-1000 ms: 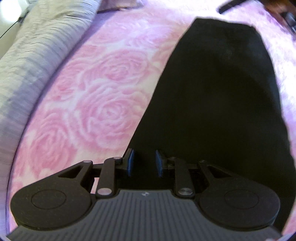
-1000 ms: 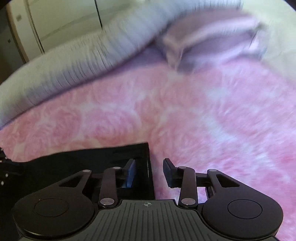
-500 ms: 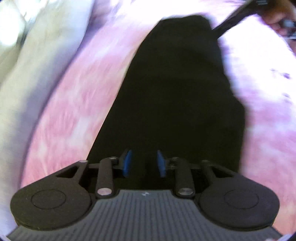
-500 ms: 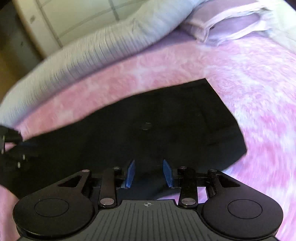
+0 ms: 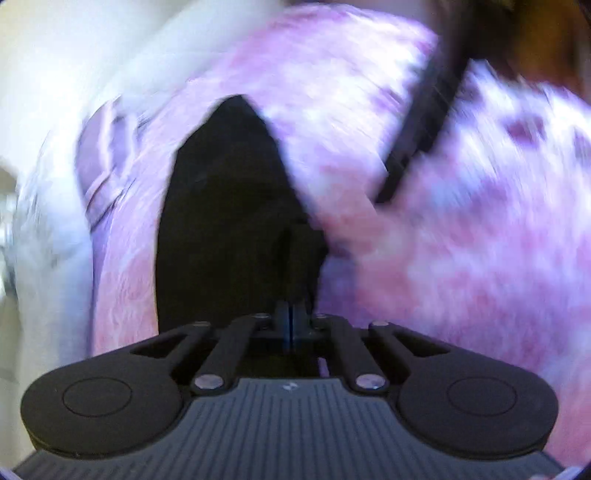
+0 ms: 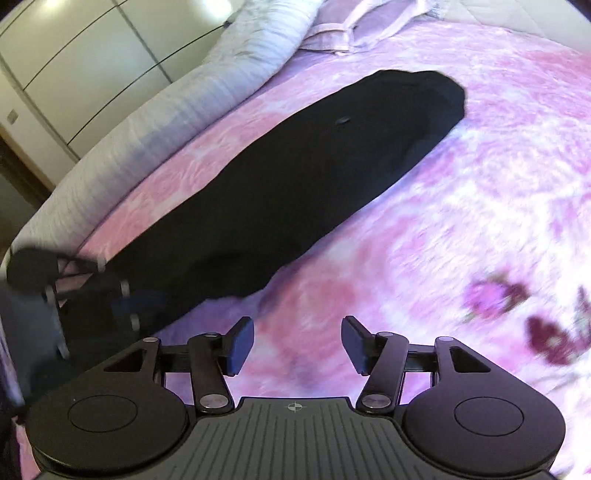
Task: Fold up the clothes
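A long black garment [image 6: 295, 177] lies flat across the pink rose-patterned bedspread [image 6: 480, 221], with a small button showing on it. In the left wrist view the garment [image 5: 229, 221] stretches away from my left gripper [image 5: 291, 321], which is shut on its near end. My right gripper [image 6: 297, 347] is open and empty above bare bedspread, just right of the garment's near end. The left gripper also shows blurred at the left edge of the right wrist view [image 6: 74, 280].
A grey-white rolled duvet [image 6: 166, 110] runs along the bed's far side, with a lilac pillow [image 6: 354, 26] beyond the garment's far end. White wardrobe doors [image 6: 74, 55] stand behind. The right gripper appears as a dark blurred bar [image 5: 417, 136] in the left wrist view.
My left gripper closed on the garment's near end and swung round. My right gripper opened wider and moved off the garment to the bedspread beside it.
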### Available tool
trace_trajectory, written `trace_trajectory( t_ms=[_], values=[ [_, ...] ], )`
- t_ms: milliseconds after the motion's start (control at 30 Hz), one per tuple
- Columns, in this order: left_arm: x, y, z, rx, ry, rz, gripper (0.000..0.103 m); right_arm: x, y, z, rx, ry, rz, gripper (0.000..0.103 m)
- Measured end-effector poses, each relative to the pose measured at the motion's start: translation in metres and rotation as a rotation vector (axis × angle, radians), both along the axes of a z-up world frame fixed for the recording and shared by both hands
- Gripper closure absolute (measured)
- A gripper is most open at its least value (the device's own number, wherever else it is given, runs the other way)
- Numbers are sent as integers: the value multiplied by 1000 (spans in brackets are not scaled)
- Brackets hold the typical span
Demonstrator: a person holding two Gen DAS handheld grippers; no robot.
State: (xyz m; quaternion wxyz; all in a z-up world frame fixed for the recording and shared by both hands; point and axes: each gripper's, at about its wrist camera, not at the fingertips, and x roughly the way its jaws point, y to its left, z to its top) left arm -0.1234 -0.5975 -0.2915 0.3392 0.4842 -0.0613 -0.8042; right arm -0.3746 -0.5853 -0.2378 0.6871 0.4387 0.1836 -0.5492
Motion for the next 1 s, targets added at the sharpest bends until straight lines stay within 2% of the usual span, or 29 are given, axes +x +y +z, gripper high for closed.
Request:
trace_trajectory(
  t_ms=[67,133,267,467,600,667,767,800,900,1000],
  values=[
    [18,-15,16,49,88,56,102,15,-5,-7,-39,3,15,46],
    [28,-26,25,74,110,71,102,29,-14,-12,-72,6,16,46],
    [31,-37,33,114,110,41,102,55,-38,-19,-108,-24,-15,46],
    [35,-38,29,90,91,-15,102,67,-62,-21,-130,-87,-138,46],
    [36,-37,26,91,92,-32,102,64,-70,-28,-107,-68,-209,46],
    [31,-35,21,78,67,-64,102,56,-68,-29,-87,-40,-234,47],
    [18,-23,8,57,9,-163,102,52,-50,-21,-58,-4,-221,84],
    [13,-17,2,49,-15,-197,102,51,-40,-18,-48,7,-217,90],
    [3,-3,-19,40,-91,-256,102,39,-20,-26,15,-64,-278,94],
    [1,7,-35,46,-137,-252,101,34,-15,-26,28,-88,-270,94]
  ],
)
